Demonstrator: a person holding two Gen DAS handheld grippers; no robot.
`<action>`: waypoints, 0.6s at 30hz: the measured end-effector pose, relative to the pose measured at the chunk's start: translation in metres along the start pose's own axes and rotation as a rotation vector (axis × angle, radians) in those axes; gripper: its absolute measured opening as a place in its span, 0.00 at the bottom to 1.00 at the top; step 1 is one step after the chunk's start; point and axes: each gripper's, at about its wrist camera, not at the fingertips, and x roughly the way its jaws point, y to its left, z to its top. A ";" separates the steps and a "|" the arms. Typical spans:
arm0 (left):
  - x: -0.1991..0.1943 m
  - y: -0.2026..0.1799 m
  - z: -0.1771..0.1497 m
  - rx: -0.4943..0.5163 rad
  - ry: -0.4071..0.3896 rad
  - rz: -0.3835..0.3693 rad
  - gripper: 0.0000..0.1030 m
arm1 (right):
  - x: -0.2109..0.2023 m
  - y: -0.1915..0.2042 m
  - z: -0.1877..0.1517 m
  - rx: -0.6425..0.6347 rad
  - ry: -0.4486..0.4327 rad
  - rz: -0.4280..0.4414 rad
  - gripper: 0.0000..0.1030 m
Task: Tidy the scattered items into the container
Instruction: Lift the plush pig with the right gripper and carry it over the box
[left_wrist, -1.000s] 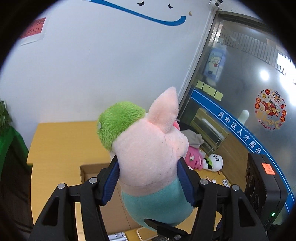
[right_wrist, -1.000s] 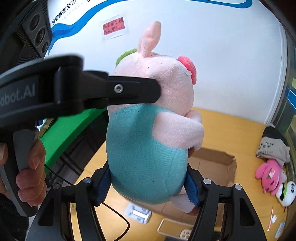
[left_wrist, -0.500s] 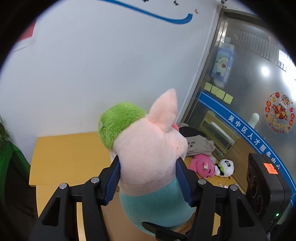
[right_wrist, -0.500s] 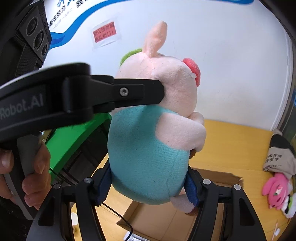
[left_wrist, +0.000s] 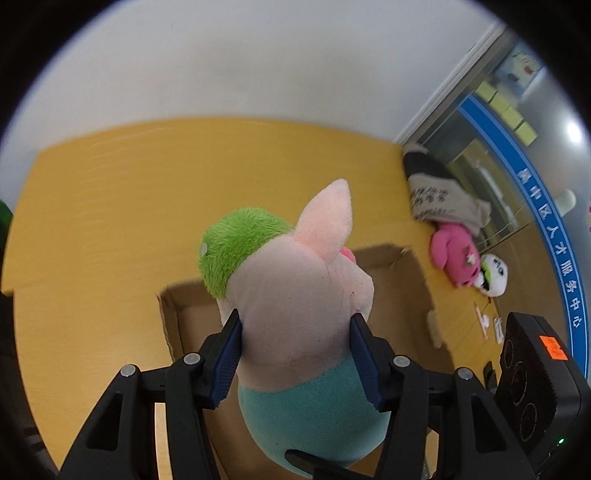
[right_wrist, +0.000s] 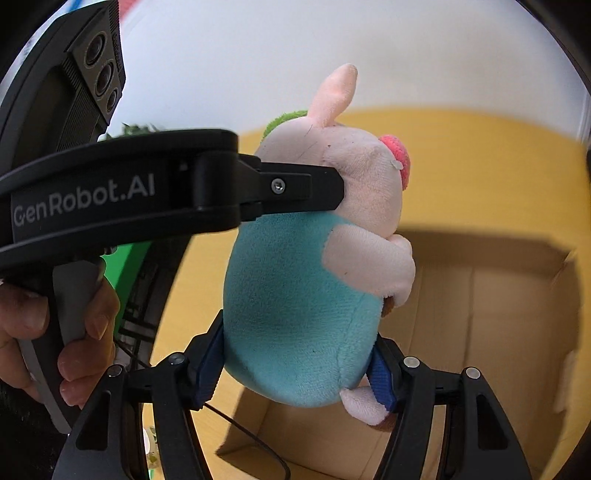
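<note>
The step in hand looks like lowering the pig (left_wrist: 299, 317) into the box (left_wrist: 413, 280). To do it well, I think both hands should go down together, so that the soft toy is not pulled or twisted between them, and they should let go only when its feet are low inside the walls.

The left gripper (left_wrist: 295, 354) is clamped on the pig's head: the blue pads (left_wrist: 225, 354) press into the plush on both sides. The right gripper (right_wrist: 295, 373) is clamped on the teal belly, low down, near the feet. In the right view the left gripper's finger crosses from the left and presses the head.

The pig hangs upright between both tools. The open box lies below and ahead of the grippers, and the pig is above its opening, not yet inside.
</note>
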 end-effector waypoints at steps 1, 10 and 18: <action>0.012 0.006 -0.003 -0.009 0.021 -0.004 0.52 | 0.014 -0.005 -0.004 0.016 0.021 0.005 0.69; 0.072 0.038 -0.018 -0.060 0.102 -0.009 0.52 | 0.089 -0.015 -0.019 0.111 0.104 0.011 0.69; 0.094 0.050 -0.023 -0.060 0.146 0.045 0.66 | 0.123 -0.007 -0.029 0.201 0.138 0.031 0.85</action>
